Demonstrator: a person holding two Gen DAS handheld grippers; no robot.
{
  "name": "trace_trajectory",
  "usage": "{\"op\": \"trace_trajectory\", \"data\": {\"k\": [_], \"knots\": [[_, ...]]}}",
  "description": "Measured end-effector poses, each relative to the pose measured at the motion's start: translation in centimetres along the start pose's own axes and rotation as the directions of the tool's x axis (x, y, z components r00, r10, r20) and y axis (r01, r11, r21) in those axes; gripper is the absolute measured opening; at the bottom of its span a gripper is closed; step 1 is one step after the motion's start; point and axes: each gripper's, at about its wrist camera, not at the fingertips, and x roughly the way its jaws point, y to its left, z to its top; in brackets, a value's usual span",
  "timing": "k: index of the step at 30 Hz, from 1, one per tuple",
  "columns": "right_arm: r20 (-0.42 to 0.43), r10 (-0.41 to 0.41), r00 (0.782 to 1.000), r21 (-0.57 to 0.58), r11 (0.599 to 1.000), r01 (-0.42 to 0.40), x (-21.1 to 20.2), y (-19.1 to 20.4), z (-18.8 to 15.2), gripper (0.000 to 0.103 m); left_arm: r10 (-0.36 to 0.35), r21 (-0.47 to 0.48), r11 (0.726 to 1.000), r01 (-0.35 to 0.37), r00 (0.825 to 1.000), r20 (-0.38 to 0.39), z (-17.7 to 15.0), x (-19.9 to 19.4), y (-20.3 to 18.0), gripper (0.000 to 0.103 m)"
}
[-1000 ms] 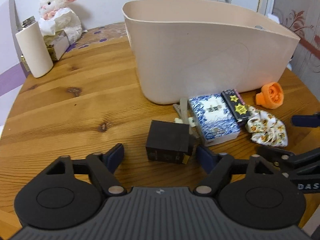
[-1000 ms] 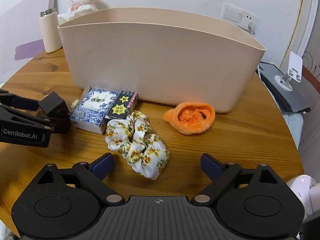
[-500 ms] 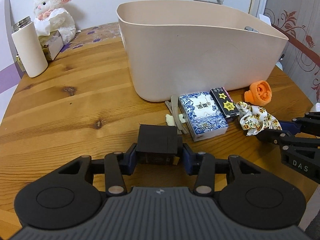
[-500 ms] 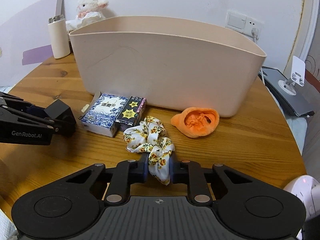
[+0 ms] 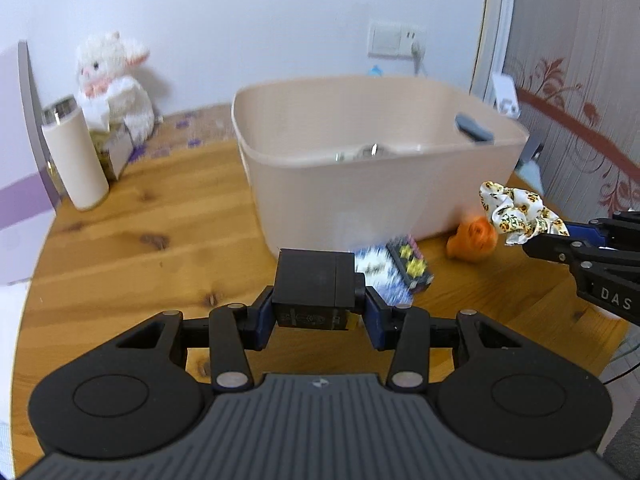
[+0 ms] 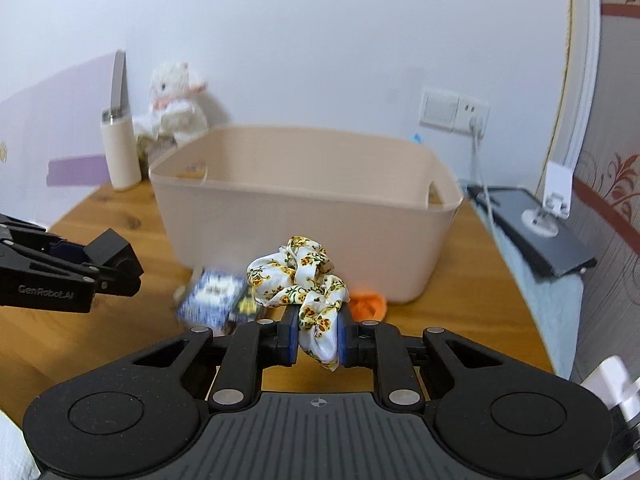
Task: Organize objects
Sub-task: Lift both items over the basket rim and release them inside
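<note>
My left gripper (image 5: 318, 314) is shut on a black box (image 5: 316, 288) and holds it above the wooden table (image 5: 132, 248). My right gripper (image 6: 318, 338) is shut on a floral scrunchie (image 6: 300, 276), which hangs off the table too; it also shows in the left wrist view, scrunchie (image 5: 516, 212). Behind both stands a large beige tub (image 5: 360, 164) (image 6: 304, 208). On the table in front of it lie a blue-and-white packet (image 6: 212, 296), a small dark box with yellow stars (image 5: 410, 266) and an orange soft piece (image 5: 472, 236).
A cream flask (image 5: 76, 156) and a white plush lamb (image 5: 114, 88) stand at the table's back left. A metal item (image 5: 368, 152) lies inside the tub. A dark flat device (image 6: 536, 232) sits off the table's right edge.
Both grippers closed, the left on the black box and the right on the scrunchie, then rose with them off the table. The view now looks over the tub's rim.
</note>
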Motion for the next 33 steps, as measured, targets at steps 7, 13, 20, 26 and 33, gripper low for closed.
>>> {"op": "trace_trajectory", "data": {"k": [7, 13, 20, 26, 33], "knots": [[0.11, -0.015, 0.994, 0.021, 1.0, 0.013, -1.6, -1.0, 3.3, 0.018, 0.007, 0.016, 1.0, -0.008, 0.996, 0.089, 3.8, -1.8, -0.2, 0.047], [0.173, -0.035, 0.984, 0.052, 0.998, 0.027, -1.1, -2.2, 6.4, 0.017, 0.019, 0.059, 0.998, -0.026, 0.992, 0.126, 7.7, -0.8, -1.9, 0.047], [0.172, -0.04, 0.984, 0.067, 0.997, 0.029, 1.7, -3.3, 9.5, 0.017, 0.042, 0.044, 0.998, -0.046, 0.996, 0.079, 12.0, 4.3, -2.8, 0.047], [0.095, -0.062, 0.994, 0.06, 0.997, 0.056, 6.3, -3.8, 10.3, 0.017, 0.077, 0.048, 0.996, -0.076, 0.997, -0.029, 13.5, 10.0, -3.2, 0.047], [-0.036, -0.073, 0.997, 0.077, 0.994, 0.076, 11.7, -4.7, 9.5, 0.017, 0.122, 0.031, 0.993, -0.118, 0.968, -0.221, 13.5, 15.4, -3.1, 0.047]]}}
